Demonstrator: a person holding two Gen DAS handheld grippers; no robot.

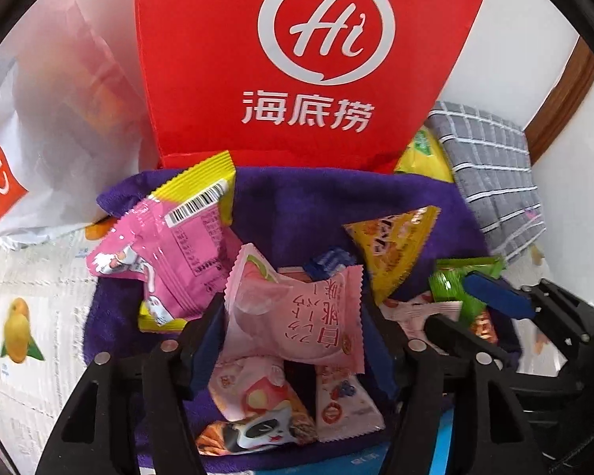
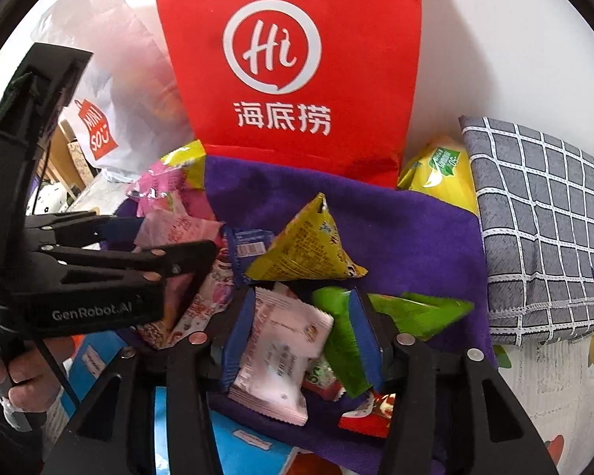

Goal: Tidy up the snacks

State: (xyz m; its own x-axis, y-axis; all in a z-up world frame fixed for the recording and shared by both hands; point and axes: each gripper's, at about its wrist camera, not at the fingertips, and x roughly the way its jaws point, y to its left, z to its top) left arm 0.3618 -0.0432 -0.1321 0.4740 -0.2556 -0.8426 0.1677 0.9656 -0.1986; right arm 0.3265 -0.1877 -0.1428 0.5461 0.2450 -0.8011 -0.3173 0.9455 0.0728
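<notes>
Snack packets lie heaped on a purple cloth, and both your grippers hang over the pile, angled down into it.

Left gripper: jaws apart. A pale pink packet stands between them, its long axis roughly along the fingers. It leans against the left finger; a gap shows at the right finger, so you are not clamping it. Whether it rests loose on the packets below cannot be made out.

Right gripper: jaws narrowly apart. A white packet sits between them, against the blue pad of the left finger, long axis along the fingers and tilted. A green packet lies across the right finger's pad. Whether the pads press on either cannot be told; blur hides the edges here.

Ahead of both sets of jaws stands a red bag, upright beyond the cloth, with a yellow triangular packet lying between. Judged from the task, the bag is the likely destination, so your coming move turns on this: the bag's mouth is above and forward, out of frame at the top. Your right gripper looks slightly nearer its face.

Hidden: the bag's opening, the lower packets under each gripper, and what the white bag to the left holds.
</notes>
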